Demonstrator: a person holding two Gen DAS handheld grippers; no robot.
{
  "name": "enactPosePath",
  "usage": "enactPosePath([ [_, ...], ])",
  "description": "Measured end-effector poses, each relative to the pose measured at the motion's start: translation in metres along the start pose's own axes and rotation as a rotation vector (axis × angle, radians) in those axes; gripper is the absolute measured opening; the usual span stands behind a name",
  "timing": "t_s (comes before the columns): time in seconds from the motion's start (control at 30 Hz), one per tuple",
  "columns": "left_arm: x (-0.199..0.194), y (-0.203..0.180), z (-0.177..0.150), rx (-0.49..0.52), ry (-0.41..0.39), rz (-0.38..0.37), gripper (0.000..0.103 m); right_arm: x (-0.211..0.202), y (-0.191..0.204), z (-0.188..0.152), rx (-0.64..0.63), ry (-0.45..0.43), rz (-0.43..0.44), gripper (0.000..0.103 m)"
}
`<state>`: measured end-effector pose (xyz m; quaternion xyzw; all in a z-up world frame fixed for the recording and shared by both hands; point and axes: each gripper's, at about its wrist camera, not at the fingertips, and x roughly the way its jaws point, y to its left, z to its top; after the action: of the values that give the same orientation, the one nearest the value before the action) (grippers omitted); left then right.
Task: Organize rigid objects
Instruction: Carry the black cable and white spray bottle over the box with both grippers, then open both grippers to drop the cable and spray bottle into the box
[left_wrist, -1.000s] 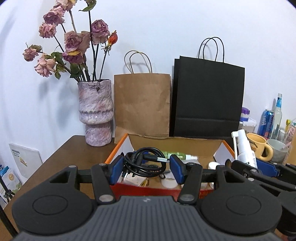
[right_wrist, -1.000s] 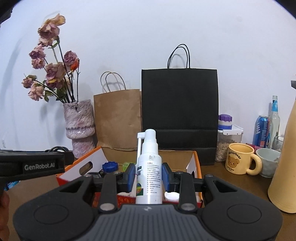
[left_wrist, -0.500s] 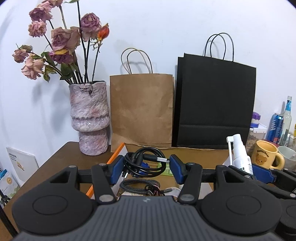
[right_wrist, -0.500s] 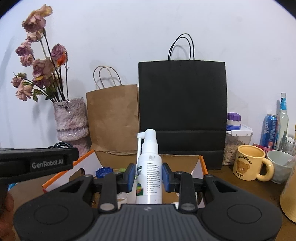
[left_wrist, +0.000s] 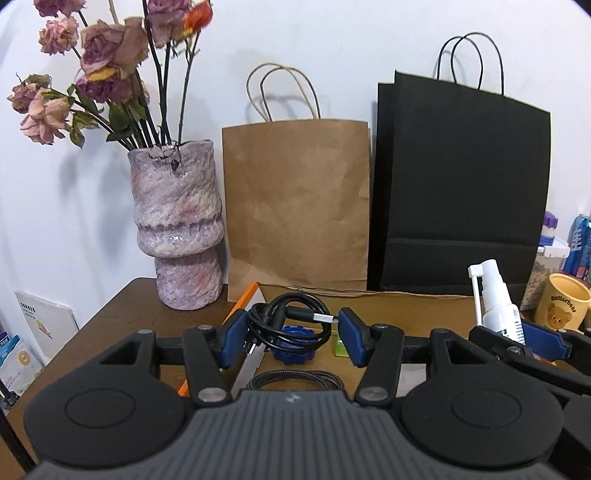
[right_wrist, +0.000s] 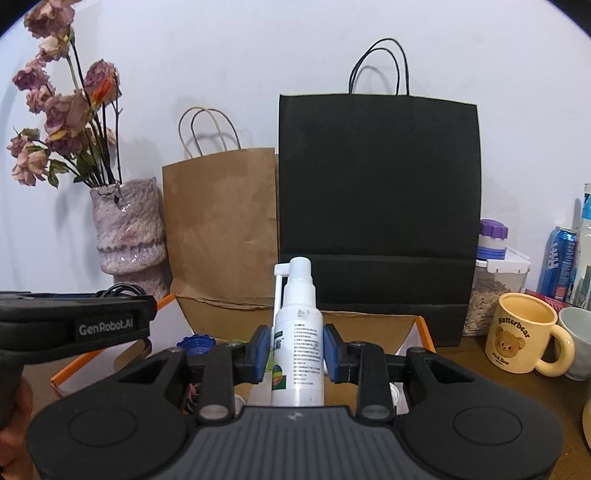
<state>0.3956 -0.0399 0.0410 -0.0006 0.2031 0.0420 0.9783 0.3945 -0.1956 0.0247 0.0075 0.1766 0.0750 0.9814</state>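
My left gripper (left_wrist: 291, 334) is shut on a coiled black USB cable (left_wrist: 288, 319), held between its blue pads above the orange-edged cardboard box (left_wrist: 243, 299). Under it in the box lie a blue cap (left_wrist: 293, 350), a second coiled dark cable (left_wrist: 295, 382) and a small green item (left_wrist: 341, 349). My right gripper (right_wrist: 297, 350) is shut on a white spray bottle (right_wrist: 299, 328), which stands upright over the same box (right_wrist: 424, 328). That bottle (left_wrist: 495, 306) also shows at the right of the left wrist view. The left gripper's body (right_wrist: 74, 321) fills the left edge of the right wrist view.
Against the wall behind the box stand a pink vase of dried roses (left_wrist: 177, 229), a brown paper bag (left_wrist: 295, 206) and a black paper bag (right_wrist: 376, 206). To the right are a seed jar (right_wrist: 495, 291), a yellow bear mug (right_wrist: 521, 339), a blue can (right_wrist: 559, 262) and a white cup (right_wrist: 576, 332). The brown table (left_wrist: 110, 321) shows at the left.
Both grippers have moved forward over the box toward the bags, which now look larger and nearer. The cable and the spray bottle stay gripped as before.
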Motion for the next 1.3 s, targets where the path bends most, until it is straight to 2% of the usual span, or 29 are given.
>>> enactPosePath([
  [0.27, 0.02, 0.0, -0.004, 0.038, 0.038, 0.015, 0.058, 0.021, -0.005, -0.005, 0.004, 0.064, 0.003, 0.031],
  [0.3, 0.021, 0.0, -0.005, 0.045, 0.038, 0.024, 0.06, 0.022, -0.007, -0.006, 0.007, 0.075, 0.004, 0.031],
  [0.33, 0.022, 0.001, -0.005, 0.047, 0.036, 0.026, 0.069, 0.023, -0.009, -0.006, 0.008, 0.078, 0.002, 0.032],
  [0.37, 0.022, 0.001, -0.005, 0.046, 0.036, 0.024, 0.078, 0.023, -0.011, -0.006, 0.007, 0.084, -0.004, 0.045],
  [0.4, 0.022, 0.003, -0.005, 0.041, 0.035, 0.024, 0.095, 0.022, -0.012, -0.006, 0.008, 0.085, -0.011, 0.069],
  [0.43, 0.022, 0.004, -0.005, 0.039, 0.026, 0.027, 0.102, 0.021, -0.014, -0.006, 0.011, 0.078, -0.019, 0.081],
  [0.47, 0.021, 0.005, -0.004, 0.04, 0.017, 0.027, 0.103, 0.02, -0.016, -0.006, 0.01, 0.069, -0.023, 0.095],
  [0.53, 0.02, 0.008, -0.002, 0.034, 0.016, 0.027, 0.103, 0.018, -0.018, -0.005, 0.008, 0.061, -0.037, 0.103],
  [0.93, 0.014, 0.013, 0.001, 0.009, 0.006, 0.04, 0.103, 0.007, -0.021, -0.001, 0.008, 0.048, -0.054, 0.103],
  [1.3, -0.02, 0.018, 0.002, 0.004, -0.024, 0.008, 0.103, -0.03, -0.025, 0.002, 0.006, 0.003, -0.05, 0.103],
])
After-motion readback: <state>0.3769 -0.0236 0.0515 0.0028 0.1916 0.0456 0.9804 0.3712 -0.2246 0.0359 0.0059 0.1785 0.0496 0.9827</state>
